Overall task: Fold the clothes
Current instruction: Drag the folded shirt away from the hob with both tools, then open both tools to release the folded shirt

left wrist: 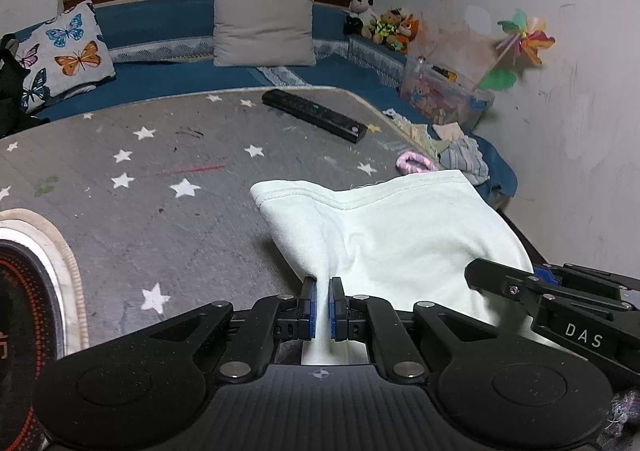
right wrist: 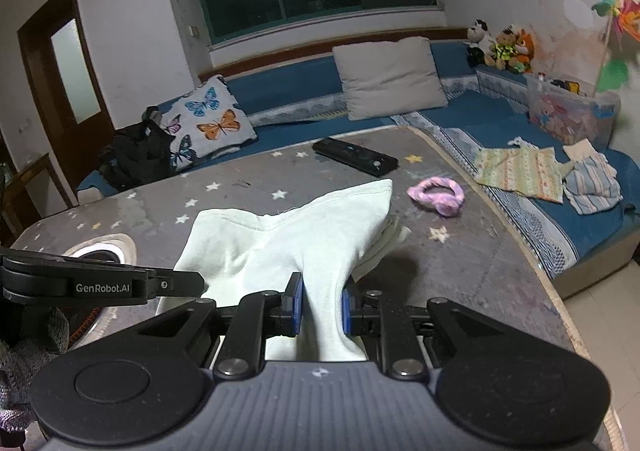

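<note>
A pale mint-white garment [left wrist: 400, 235] lies bunched on the grey star-patterned table [left wrist: 160, 171], its stitched hem toward the far side. My left gripper [left wrist: 322, 303] is shut on a fold at its near left edge. My right gripper [right wrist: 320, 305] is shut on a thicker bunch of the same garment [right wrist: 296, 235] at its near right side. The right gripper also shows in the left wrist view [left wrist: 520, 287], and the left gripper in the right wrist view [right wrist: 176, 285], close beside each other.
A black remote [left wrist: 314, 115] and a pink knitted band [right wrist: 438, 195] lie on the table beyond the garment. A round device with a white rim [left wrist: 36, 291] sits at the left. Folded small clothes [right wrist: 548, 171], pillows and a toy box rest on the blue sofa.
</note>
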`<state>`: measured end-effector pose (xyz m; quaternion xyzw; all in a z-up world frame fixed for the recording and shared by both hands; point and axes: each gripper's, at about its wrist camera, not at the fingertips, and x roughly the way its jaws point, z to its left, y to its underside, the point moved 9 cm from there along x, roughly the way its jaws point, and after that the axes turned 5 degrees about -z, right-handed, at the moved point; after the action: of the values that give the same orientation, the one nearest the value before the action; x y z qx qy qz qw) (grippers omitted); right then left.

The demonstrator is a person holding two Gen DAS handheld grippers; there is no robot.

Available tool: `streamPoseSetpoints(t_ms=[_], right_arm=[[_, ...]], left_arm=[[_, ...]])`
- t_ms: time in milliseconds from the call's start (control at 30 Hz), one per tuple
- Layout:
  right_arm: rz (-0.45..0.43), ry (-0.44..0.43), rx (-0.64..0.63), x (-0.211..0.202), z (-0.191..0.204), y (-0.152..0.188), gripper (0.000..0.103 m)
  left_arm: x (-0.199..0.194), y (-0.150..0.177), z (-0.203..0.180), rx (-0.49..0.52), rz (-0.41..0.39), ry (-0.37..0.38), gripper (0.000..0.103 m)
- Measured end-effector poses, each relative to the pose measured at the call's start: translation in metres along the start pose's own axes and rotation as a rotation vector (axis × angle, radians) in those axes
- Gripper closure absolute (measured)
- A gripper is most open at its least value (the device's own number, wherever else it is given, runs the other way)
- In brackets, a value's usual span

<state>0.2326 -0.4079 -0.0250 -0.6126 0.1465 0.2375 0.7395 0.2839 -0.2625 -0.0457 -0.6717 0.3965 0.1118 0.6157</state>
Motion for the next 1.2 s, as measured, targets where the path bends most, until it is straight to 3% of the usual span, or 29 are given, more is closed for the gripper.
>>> streamPoseSetpoints(t_ms=[300, 433, 500, 700, 900, 1200], right_arm=[[0.045, 0.026, 0.029, 0.015, -0.015, 0.015, 0.085], [0.061, 0.042, 0.027, 0.018, -0.020, 0.021, 0.074], [0.061, 0.052, 0.017, 0.017, -0.021, 0.021, 0.073], [0.013, 0.086, 0.008, 0.005, -0.028, 0.013, 0.073], [-0.032, 0.057, 0.023, 0.002, -0.024, -0.001, 0.074], [0.071, 0.039, 0.066, 0.037, -0.027, 0.020, 0.076]], left_arm=[[0.015, 0.010, 0.004, -0.001, 0.035, -0.005, 0.096], [0.018, 0.015, 0.008, -0.004, 0.045, -0.010, 0.093], [0.018, 0.016, 0.010, -0.005, 0.048, -0.015, 0.092], [0.015, 0.016, 0.014, 0.001, 0.039, -0.030, 0.091], [0.015, 0.014, 0.016, 0.011, 0.033, -0.042, 0.089], [0.019, 0.017, 0.028, -0.007, 0.039, -0.047, 0.082]])
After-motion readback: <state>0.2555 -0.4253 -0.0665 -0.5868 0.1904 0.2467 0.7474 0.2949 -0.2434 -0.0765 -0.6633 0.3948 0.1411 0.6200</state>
